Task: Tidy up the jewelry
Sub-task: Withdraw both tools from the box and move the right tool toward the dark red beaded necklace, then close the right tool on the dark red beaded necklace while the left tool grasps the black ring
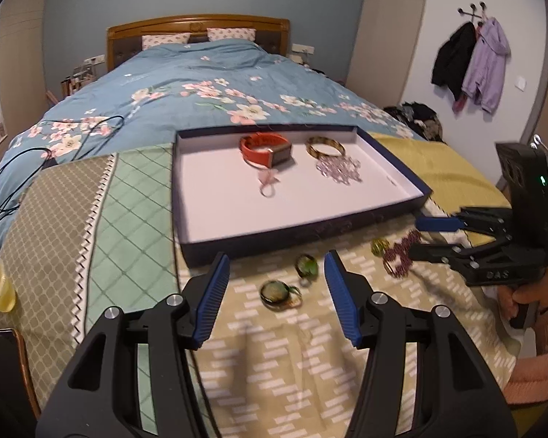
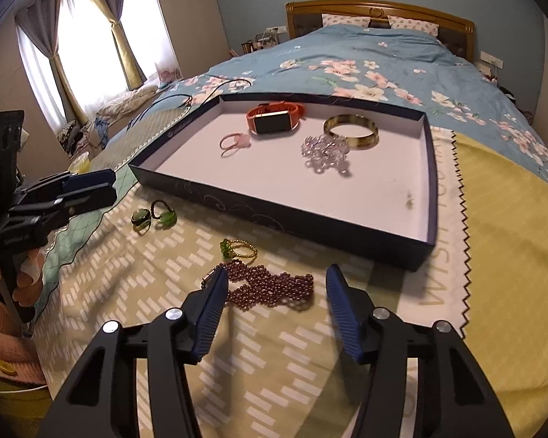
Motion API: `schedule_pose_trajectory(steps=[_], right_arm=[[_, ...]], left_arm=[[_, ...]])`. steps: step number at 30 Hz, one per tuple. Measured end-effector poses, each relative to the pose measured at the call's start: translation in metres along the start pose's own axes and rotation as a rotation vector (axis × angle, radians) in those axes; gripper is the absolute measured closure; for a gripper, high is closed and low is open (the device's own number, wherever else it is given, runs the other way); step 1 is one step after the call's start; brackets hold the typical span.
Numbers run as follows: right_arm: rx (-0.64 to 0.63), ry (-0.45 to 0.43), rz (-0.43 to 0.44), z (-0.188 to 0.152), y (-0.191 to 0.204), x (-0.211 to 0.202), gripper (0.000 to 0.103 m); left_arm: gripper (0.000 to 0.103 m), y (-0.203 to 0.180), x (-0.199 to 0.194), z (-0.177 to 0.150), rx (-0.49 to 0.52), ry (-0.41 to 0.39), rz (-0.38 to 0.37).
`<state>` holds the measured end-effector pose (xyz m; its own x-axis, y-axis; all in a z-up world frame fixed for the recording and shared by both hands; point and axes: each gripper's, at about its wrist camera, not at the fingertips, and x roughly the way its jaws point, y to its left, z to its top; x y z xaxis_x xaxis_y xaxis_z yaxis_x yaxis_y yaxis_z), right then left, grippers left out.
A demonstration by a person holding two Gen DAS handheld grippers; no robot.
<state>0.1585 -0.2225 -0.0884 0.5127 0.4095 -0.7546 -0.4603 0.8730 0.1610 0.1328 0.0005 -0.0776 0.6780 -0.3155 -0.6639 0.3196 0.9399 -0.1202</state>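
The purple bead necklace (image 2: 270, 288) lies bunched on the bed, near the box (image 2: 285, 224), between your right gripper (image 2: 276, 284)'s wide-open fingers. Lower squarely and close on the thickest clump so no strands trail. Your left gripper (image 1: 276, 273) hangs open over the green rings (image 1: 279, 294). The cloth's lettering is too distorted to read.

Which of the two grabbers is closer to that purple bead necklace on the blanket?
Right. The right gripper hangs open right around the purple bead necklace; the left gripper is off to its left, by the green rings.
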Motion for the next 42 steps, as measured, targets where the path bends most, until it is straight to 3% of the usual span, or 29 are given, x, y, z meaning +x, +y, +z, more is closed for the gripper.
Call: schedule_pose_trajectory(steps=[8, 13, 15, 26, 31, 34, 42], right_arm=[[-0.007, 0.015, -0.008, 0.000, 0.001, 0.003, 0.061], [-0.028, 0.018, -0.028, -0.001, 0.004, 0.004, 0.074], [-0.036, 0.019, -0.034, -0.001, 0.004, 0.003, 0.084], [-0.039, 0.018, -0.027, -0.003, 0.003, 0.001, 0.085], [-0.042, 0.019, -0.024, -0.003, 0.004, 0.000, 0.088], [-0.041, 0.018, -0.014, -0.004, 0.006, -0.002, 0.088], [-0.029, -0.010, 0.037, -0.002, 0.011, -0.009, 0.089]], left_arm=[[0.050, -0.011, 0.016, -0.010, 0.042, 0.066, -0.019], [0.050, -0.010, 0.026, -0.011, 0.034, 0.095, -0.019], [0.051, -0.009, 0.028, -0.010, 0.031, 0.104, -0.019], [0.074, 0.018, 0.037, -0.005, -0.045, 0.145, -0.060], [0.074, 0.013, 0.043, -0.006, -0.006, 0.164, -0.042], [0.080, 0.012, 0.044, -0.006, 0.002, 0.162, -0.029], [0.081, 0.009, 0.032, -0.006, 0.003, 0.114, -0.011]])
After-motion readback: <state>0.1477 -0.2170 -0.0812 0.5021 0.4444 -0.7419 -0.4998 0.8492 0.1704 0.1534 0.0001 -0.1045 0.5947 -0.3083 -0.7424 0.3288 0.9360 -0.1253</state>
